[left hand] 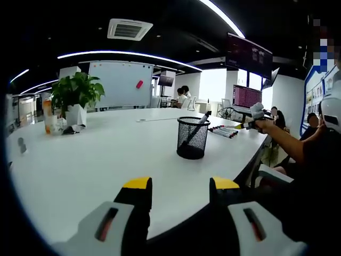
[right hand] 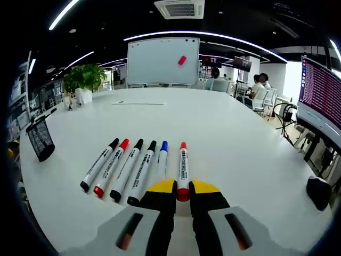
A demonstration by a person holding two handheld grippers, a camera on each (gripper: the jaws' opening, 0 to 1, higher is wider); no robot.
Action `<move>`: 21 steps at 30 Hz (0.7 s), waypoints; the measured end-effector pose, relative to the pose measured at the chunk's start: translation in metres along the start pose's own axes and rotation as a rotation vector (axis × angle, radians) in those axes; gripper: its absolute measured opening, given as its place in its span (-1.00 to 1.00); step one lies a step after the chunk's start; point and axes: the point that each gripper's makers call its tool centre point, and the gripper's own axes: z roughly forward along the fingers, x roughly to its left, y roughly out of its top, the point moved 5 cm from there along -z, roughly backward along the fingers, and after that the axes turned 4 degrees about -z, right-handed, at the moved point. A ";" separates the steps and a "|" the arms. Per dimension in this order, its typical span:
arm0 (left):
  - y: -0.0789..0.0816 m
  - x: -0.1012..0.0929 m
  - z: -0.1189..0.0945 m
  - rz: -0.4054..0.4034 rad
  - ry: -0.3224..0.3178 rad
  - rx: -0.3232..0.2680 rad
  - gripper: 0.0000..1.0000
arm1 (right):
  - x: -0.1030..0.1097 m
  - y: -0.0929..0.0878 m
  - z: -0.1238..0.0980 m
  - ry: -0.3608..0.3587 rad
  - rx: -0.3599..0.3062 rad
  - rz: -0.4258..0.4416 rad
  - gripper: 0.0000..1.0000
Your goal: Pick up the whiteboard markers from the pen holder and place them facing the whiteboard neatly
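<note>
Several whiteboard markers (right hand: 128,168) lie side by side on the white table (right hand: 229,133), caps toward the whiteboard (right hand: 162,60). At the right end of the row, a red marker (right hand: 183,165) sits between the jaws of my right gripper (right hand: 183,188), which is shut on its rear end. The black mesh pen holder (left hand: 192,137) stands ahead of my left gripper (left hand: 181,185) with one marker (left hand: 203,118) leaning in it. The left gripper is open and holds nothing, low over the table. In the left gripper view, the right gripper (left hand: 254,118) rests by the marker row (left hand: 224,131).
A potted plant (left hand: 77,96) and small items stand at the table's far left. The pen holder (right hand: 40,140) is left of the row. A black object (right hand: 319,191) lies near the right edge, beside a monitor (right hand: 322,85). People sit beyond the table.
</note>
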 end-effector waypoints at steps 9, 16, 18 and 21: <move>0.002 0.002 -0.001 0.000 0.004 -0.002 -0.11 | -0.004 -0.010 0.007 0.007 0.026 0.000 -0.73; 0.001 0.000 0.001 0.000 -0.003 0.004 -0.11 | -0.004 -0.011 0.008 0.023 0.019 0.009 -0.73; 0.001 0.000 0.001 0.000 -0.001 0.002 -0.11 | -0.004 -0.012 0.008 0.028 0.019 0.012 -0.73; 0.002 0.001 0.001 0.000 -0.001 0.001 -0.11 | -0.004 -0.012 0.008 0.031 0.014 0.015 -0.73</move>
